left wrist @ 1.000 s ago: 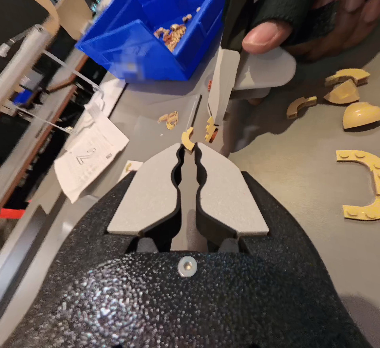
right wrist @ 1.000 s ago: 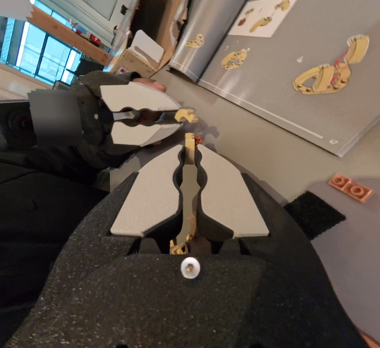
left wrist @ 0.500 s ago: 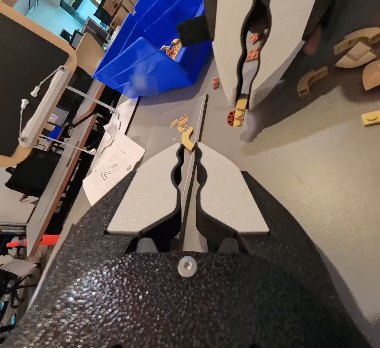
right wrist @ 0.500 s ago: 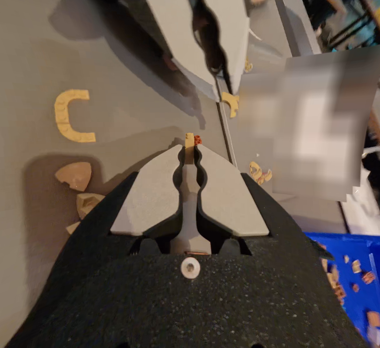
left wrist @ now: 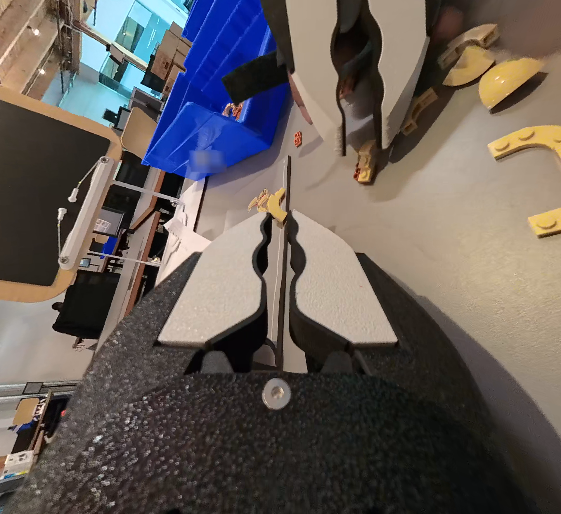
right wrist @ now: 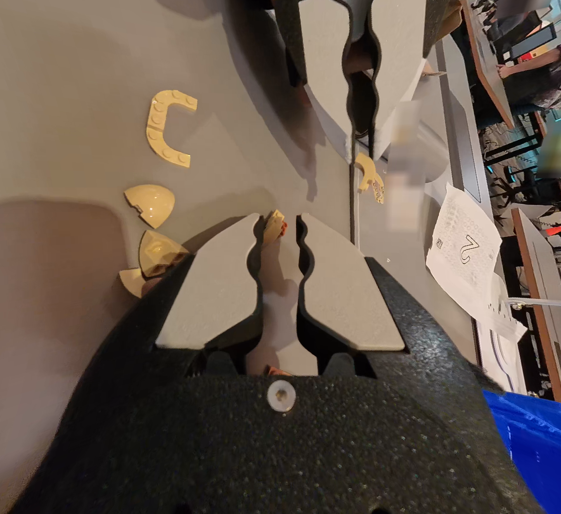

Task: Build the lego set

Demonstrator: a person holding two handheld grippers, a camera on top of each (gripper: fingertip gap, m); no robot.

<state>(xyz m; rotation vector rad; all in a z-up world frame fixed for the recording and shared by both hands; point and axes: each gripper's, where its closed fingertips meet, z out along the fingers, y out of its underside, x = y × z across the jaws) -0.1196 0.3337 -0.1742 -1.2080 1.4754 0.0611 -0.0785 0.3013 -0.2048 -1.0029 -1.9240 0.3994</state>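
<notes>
Left tongs [left wrist: 278,216] pinch tan arch [left wrist: 277,207]; right tongs [right wrist: 278,218] parted.

You have two grippers, left [left wrist: 278,217] and right [right wrist: 277,220], over the table. One tan C-shaped plate [right wrist: 165,127], one dome piece [right wrist: 151,204] and one blue bin [left wrist: 212,135] are visible.

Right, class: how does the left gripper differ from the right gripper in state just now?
The left gripper is shut; the right gripper is open. The left gripper pinches a curved tan piece at its tips; the right gripper's tan-and-red assembly sits unclamped beside one finger. Both have grey wavy-edged fingers on black bodies.
</notes>
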